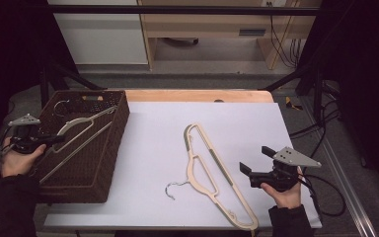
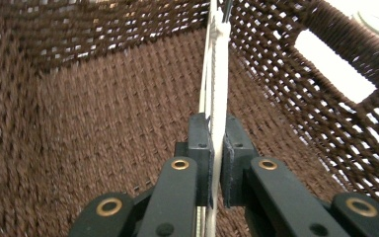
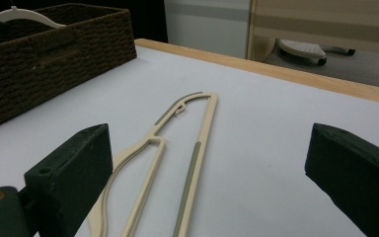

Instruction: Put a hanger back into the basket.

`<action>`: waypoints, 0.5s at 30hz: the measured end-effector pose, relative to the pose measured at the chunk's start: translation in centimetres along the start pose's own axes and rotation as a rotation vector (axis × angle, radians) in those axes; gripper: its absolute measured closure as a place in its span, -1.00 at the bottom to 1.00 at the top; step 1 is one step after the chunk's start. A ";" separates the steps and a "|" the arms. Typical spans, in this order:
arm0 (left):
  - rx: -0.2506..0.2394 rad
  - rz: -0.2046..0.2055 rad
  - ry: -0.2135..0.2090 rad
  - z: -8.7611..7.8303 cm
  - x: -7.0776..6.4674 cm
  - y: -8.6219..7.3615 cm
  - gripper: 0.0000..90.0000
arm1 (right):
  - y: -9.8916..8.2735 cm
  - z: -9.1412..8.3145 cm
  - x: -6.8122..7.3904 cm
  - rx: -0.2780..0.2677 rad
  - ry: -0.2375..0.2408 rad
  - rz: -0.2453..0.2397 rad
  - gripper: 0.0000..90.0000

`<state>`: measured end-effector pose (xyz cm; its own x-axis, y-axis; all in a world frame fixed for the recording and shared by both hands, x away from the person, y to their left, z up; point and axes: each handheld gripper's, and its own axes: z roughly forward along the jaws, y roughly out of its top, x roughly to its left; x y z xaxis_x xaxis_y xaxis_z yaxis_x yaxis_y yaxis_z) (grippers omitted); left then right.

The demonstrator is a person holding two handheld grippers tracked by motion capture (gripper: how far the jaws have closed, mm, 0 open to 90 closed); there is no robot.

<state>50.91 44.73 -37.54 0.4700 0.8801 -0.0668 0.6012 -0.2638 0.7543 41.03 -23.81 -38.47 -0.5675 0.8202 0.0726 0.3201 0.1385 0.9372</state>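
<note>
A cream hanger [image 1: 81,129] leaned tilted inside the brown wicker basket [image 1: 109,153], clamped. A second cream hanger [image 1: 212,170] lay flat on the white tabletop.

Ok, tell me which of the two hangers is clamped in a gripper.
The hanger in the basket: the left gripper is shut on its bar inside the woven basket. The other hanger lies flat on the white sheet, untouched.

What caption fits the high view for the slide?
Left gripper clamps a cream hanger inside the brown wicker basket; right gripper open beside a second hanger.
</note>
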 end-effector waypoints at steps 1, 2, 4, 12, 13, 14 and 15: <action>0.009 -0.007 0.008 0.1 0.1 -0.2 0.88 | 0.0 0.0 0.0 -0.002 -0.001 0.000 -0.90; 0.021 -0.020 0.018 0.2 0.1 -0.2 0.88 | 0.0 0.0 0.0 0.000 0.000 0.002 -0.90; 0.045 -0.026 0.039 0.3 0.2 -0.3 0.87 | 0.0 0.1 0.1 0.002 -0.001 0.001 -0.89; 0.070 -0.068 0.108 0.6 0.6 -0.3 0.83 | -0.1 0.1 0.0 0.007 0.004 -0.011 -0.90; 0.072 -0.078 0.121 0.6 0.6 -0.4 0.82 | -0.1 0.2 0.0 0.005 0.002 -0.008 -0.90; 0.080 -0.080 0.140 0.6 0.7 -0.4 0.80 | -0.1 0.2 0.1 0.007 0.003 -0.009 -0.90; 0.100 -0.082 0.154 0.6 0.9 -0.4 0.76 | -0.1 0.2 0.1 0.007 0.003 -0.010 -0.90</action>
<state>51.47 45.41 -38.32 0.3169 0.9483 -0.0189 0.6983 -0.2199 0.6812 41.13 -23.65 -38.64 -0.5730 0.8170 0.0643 0.3200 0.1508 0.9354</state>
